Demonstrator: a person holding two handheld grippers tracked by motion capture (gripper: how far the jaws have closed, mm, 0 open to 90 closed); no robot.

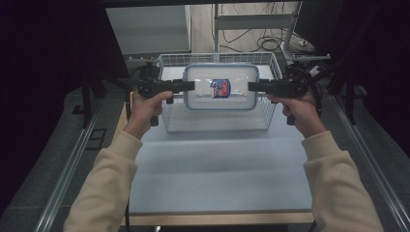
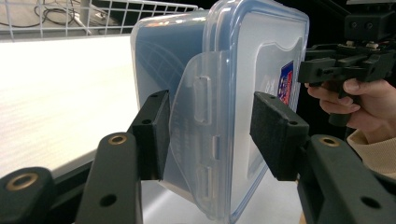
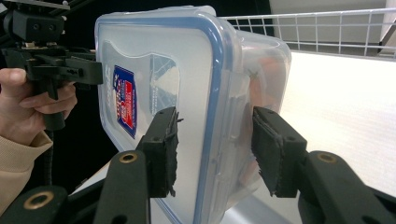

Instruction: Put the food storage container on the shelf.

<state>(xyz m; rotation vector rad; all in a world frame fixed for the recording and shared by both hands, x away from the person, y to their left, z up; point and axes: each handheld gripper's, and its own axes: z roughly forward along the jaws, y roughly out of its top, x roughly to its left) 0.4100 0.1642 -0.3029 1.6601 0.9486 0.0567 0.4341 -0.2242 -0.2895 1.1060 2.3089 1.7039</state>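
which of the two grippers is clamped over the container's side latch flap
The left gripper: its pads straddle the clear latch flap on that end of the plastic container. The right gripper clamps the opposite end, across the blue-edged lid rim.

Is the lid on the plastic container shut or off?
Shut: the blue-rimmed lid sits flush on the container, and the side flap is folded down against its wall. Both grippers hold it above the wire basket.

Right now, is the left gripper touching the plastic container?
Touching: the left gripper view shows the left gripper with both pads pressed on the container, at its latch end.
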